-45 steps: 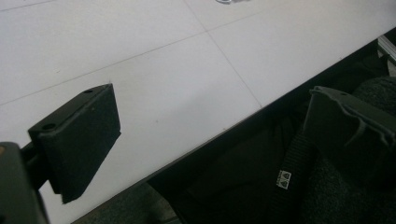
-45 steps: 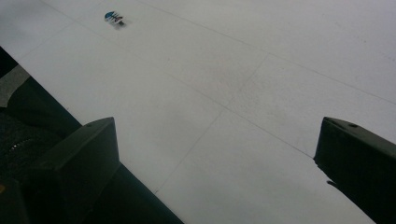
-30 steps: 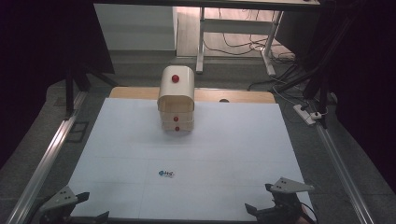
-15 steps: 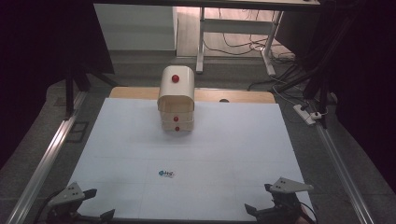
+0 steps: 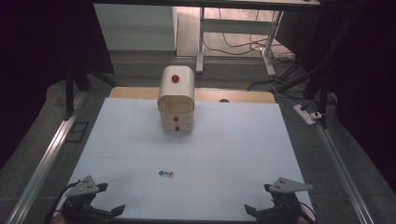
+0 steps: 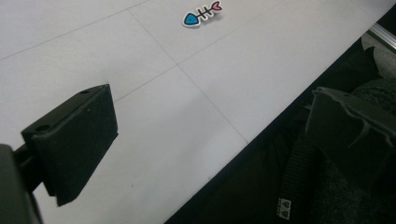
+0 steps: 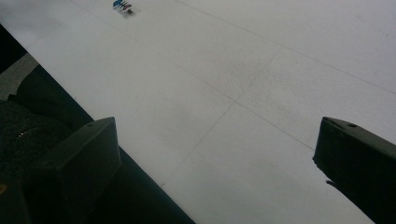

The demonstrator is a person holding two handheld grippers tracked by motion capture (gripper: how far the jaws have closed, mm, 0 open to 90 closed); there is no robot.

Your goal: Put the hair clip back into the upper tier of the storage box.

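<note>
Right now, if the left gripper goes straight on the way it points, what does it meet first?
The left gripper has open jaws and points low across the white table sheet. The first thing ahead looks like the small fish sticker; nothing else lies in between, though depth is hard to judge.

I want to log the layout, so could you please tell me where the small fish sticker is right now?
In the high view the fish sticker lies flat on the white table, near its front edge, roughly midway between the left gripper and right gripper.
</note>
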